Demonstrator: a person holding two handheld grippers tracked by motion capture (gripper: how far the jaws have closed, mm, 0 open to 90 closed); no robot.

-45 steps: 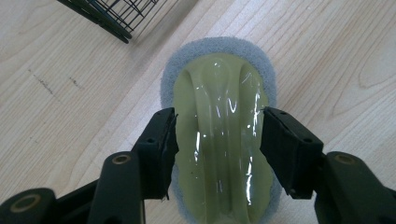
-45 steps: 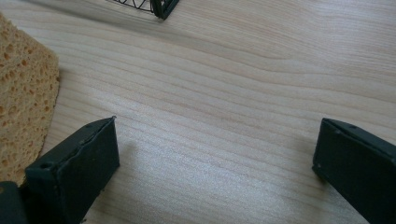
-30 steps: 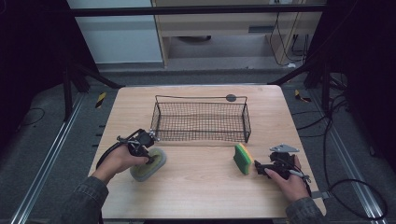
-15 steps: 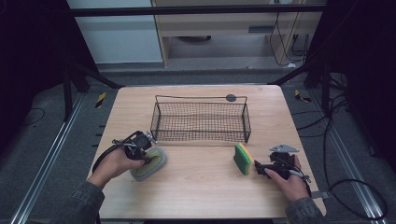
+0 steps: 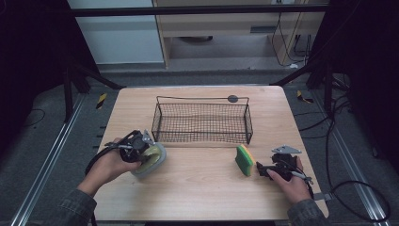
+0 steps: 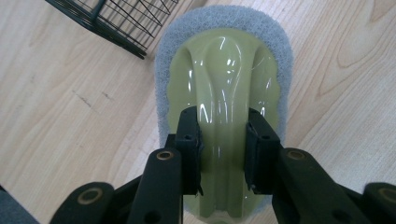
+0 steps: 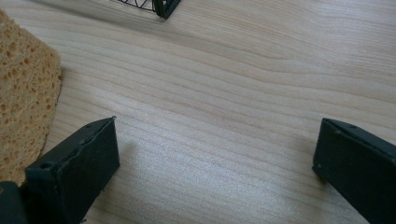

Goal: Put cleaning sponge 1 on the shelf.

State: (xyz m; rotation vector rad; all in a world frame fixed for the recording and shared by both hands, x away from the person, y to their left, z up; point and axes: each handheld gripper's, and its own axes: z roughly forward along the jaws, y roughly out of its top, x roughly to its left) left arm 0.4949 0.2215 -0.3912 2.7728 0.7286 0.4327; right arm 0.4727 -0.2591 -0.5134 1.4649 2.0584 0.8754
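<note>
In the left gripper view the left gripper (image 6: pixel 223 140) has its two black jaws pinching the raised ridge of a pale green plastic handle, one jaw on either side of it; this handle sits on top of a grey scrubbing pad, and together they form the scrubber (image 6: pixel 224 84), which lies flat on the worktop (image 6: pixel 60 112). From the high view the scrubber (image 5: pixel 149 160) lies near the front left corner of the wire basket (image 5: pixel 202 121), just apart from it, with the left hand (image 5: pixel 109 165) behind the gripper. The right gripper (image 7: pixel 215 154) has its jaws spread wide with bare wood between them, and they hold nothing. Just beside its left jaw is the porous yellow face of a sponge (image 7: pixel 23 98); in the high view this green-and-yellow sponge (image 5: pixel 244 160) stands on edge between the basket and the right gripper (image 5: pixel 263 168). The black wire basket stands in the middle of the worktop, and nothing lies in it.
</note>
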